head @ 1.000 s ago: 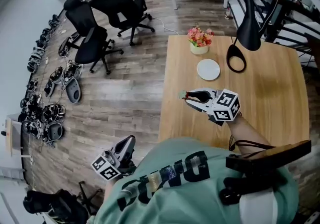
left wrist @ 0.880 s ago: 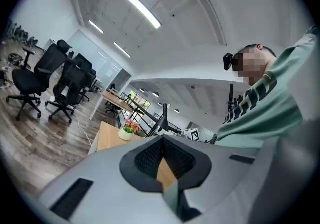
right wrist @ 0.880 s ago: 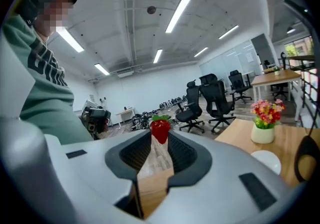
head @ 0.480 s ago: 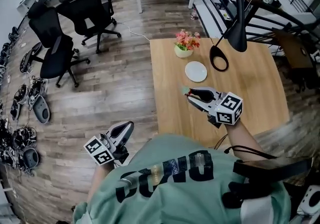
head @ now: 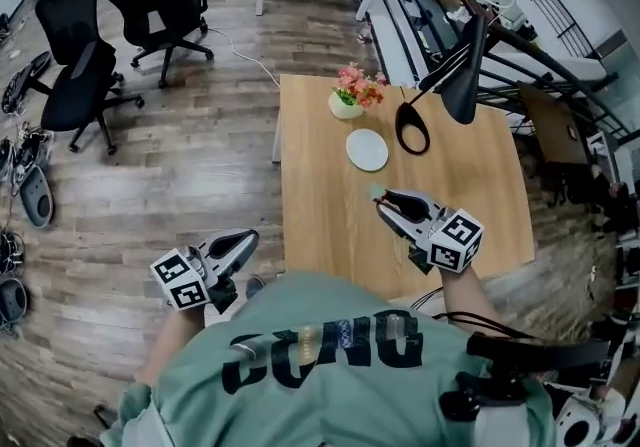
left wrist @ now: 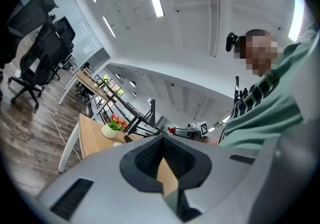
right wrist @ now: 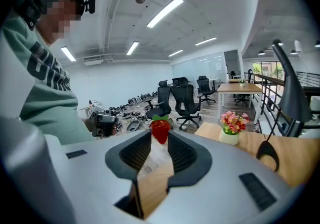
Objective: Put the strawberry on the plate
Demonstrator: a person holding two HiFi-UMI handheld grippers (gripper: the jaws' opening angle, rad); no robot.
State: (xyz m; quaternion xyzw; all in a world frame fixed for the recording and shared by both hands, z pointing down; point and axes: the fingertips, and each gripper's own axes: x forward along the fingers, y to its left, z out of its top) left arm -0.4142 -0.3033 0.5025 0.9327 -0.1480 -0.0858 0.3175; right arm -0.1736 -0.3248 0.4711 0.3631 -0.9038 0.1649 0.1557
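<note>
Strawberry (right wrist: 160,130) is pinched in right tool (head: 385,205), held above worktop (head: 480,195), just short of plate (head: 367,149). Left tool (head: 243,239) is pressed together, empty, well left of plate.

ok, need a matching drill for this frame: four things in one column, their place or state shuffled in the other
1. small red strawberry
2. round white plate
3. white pot of pink flowers
4. left tool

A. off the wooden table, jaws together
B. near the table's far edge, beside the black lamp base
C. pinched in the right tool
D. bare, lying on the table

Pairs: 1-C, 2-D, 3-B, 4-A
</note>
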